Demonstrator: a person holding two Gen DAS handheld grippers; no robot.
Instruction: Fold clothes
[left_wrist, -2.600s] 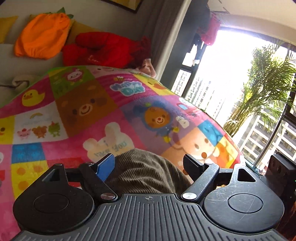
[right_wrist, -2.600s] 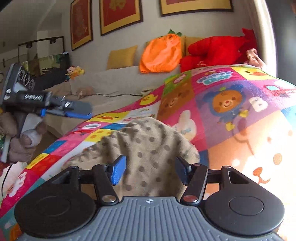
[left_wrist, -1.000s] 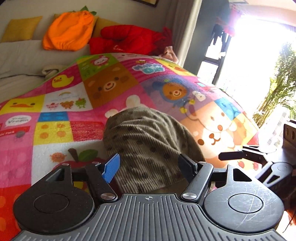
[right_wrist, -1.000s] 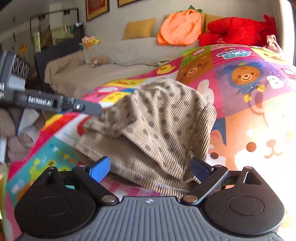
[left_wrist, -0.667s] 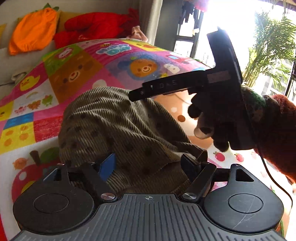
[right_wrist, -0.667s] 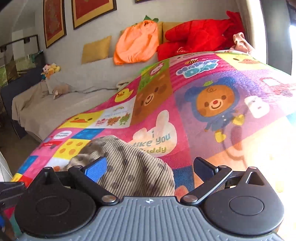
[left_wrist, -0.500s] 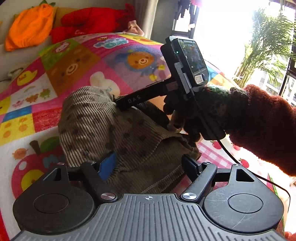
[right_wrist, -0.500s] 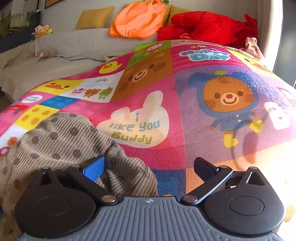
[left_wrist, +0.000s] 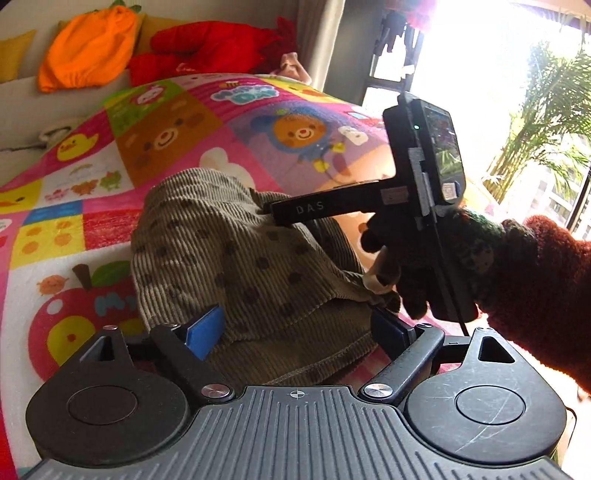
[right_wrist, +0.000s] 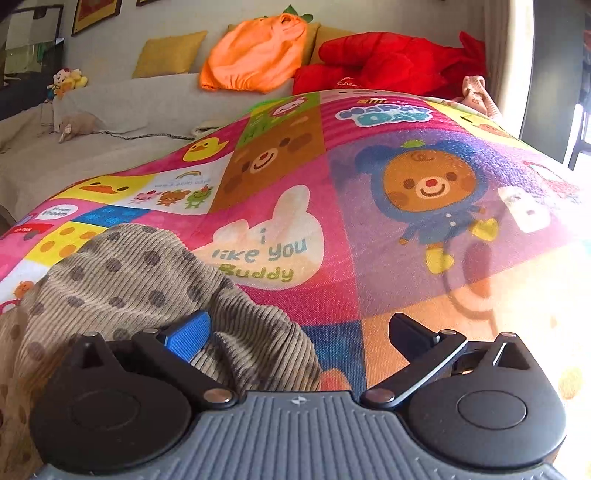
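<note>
A tan corduroy garment with dark dots (left_wrist: 236, 258) lies bunched on a bright cartoon play mat (left_wrist: 166, 133). My left gripper (left_wrist: 295, 328) is open, its fingers either side of the garment's near hem. My right gripper (right_wrist: 295, 332) is open and low over the mat (right_wrist: 369, 206), with the garment's edge (right_wrist: 122, 273) under its left blue finger (right_wrist: 186, 334). In the left wrist view the right gripper's body (left_wrist: 332, 208) reaches across the garment, its tip at the cloth's top fold, held by a hand in a dark glove (left_wrist: 424, 266).
A sofa (right_wrist: 122, 107) behind the mat carries an orange plush (right_wrist: 258, 55), a red plush (right_wrist: 388, 62) and yellow cushions (right_wrist: 168, 53). A bright window with a palm (left_wrist: 535, 122) is to the right. A cable (right_wrist: 140, 136) lies on the sofa.
The right gripper has swung in from the side and dropped low over the garment's far edge. The left gripper has moved closer, both staying open.
</note>
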